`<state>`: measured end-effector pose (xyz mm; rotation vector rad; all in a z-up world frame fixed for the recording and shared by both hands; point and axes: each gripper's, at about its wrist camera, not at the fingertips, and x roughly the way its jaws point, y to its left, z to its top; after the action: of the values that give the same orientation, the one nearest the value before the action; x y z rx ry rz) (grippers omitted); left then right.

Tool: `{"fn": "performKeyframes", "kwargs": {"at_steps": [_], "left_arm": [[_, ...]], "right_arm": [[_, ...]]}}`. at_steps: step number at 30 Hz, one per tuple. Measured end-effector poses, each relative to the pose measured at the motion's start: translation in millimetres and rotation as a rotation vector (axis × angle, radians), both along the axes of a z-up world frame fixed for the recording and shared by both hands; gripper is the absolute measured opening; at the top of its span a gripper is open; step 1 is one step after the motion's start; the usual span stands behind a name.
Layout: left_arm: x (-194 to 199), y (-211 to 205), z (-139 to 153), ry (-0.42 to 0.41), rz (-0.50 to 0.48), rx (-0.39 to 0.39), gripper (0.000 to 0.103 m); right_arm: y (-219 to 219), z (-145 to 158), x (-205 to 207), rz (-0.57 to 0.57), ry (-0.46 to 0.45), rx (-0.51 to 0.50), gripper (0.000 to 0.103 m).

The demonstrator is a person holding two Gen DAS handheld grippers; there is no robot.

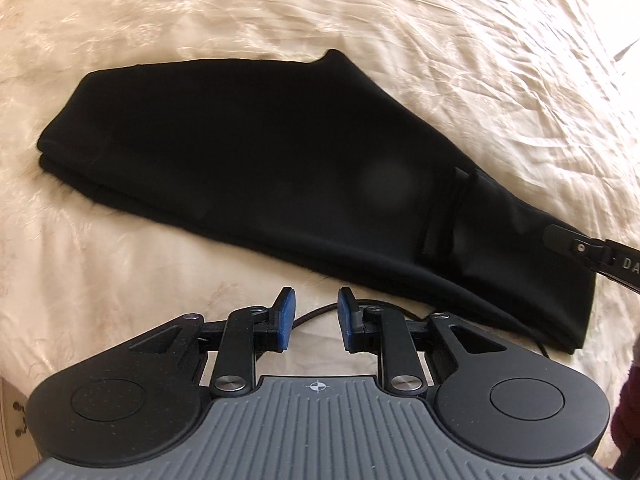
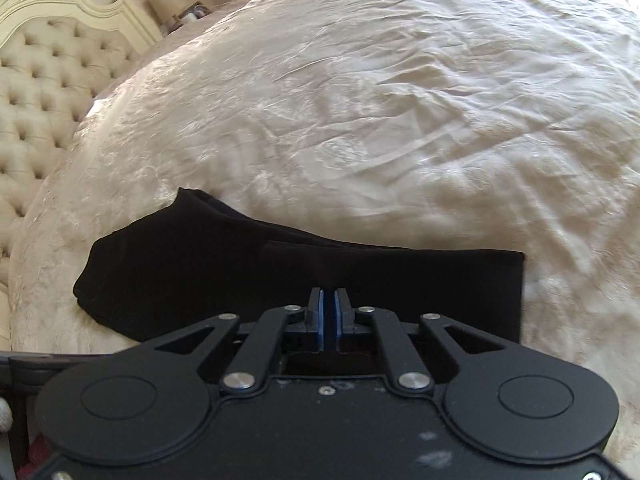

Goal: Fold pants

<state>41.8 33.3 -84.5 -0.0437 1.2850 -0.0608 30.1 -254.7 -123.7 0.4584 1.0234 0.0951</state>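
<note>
Black pants (image 1: 256,160) lay folded on the cream bedspread (image 1: 360,20), several layers stacked, with the folded end at the left and the narrower end running to the near right in the left wrist view. A seam or band crossed the cloth near that right end. My left tongs (image 1: 313,316) hung above the near edge of the pants, over bare bedspread, pointing steeply down. Their blue pads (image 1: 285,320) stood a modest gap apart, and nothing lay between them. A thin dark cord (image 1: 316,311) ran across the gap behind the pads.

My right tongs (image 2: 329,316) were over the near part of the pants (image 2: 200,276) in the right wrist view. Their pads (image 2: 320,320) stood almost together, with only a thin slit between them; I saw no cloth in that slit. In the left wrist view the tip of the right tongs (image 1: 576,240) lay over the right end of the pants; I could not tell whether it touched the cloth.

At the far left stood a tufted cream headboard (image 2: 40,100), with a lamp (image 2: 164,4) beyond it.
</note>
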Motion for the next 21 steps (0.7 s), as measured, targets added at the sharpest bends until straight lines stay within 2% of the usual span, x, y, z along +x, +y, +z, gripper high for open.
{"fn": "performKeyframes", "kwargs": {"at_steps": [6,10,16,21], "left_arm": [[-9,28,7,-0.011,0.082,0.032,0.023],[-8,44,5,-0.004,0.101,0.034,0.023],[1,72,-3,0.016,0.077,0.027,0.023],[21,98,-7,0.001,0.025,0.043,0.023]], "right_arm": [[35,-15,29,0.081,0.035,0.034,0.010],[52,-27,36,0.115,0.070,0.035,0.010],[78,-56,36,0.149,0.145,0.000,0.010],[84,-40,36,0.091,0.136,-0.022,0.010]]}}
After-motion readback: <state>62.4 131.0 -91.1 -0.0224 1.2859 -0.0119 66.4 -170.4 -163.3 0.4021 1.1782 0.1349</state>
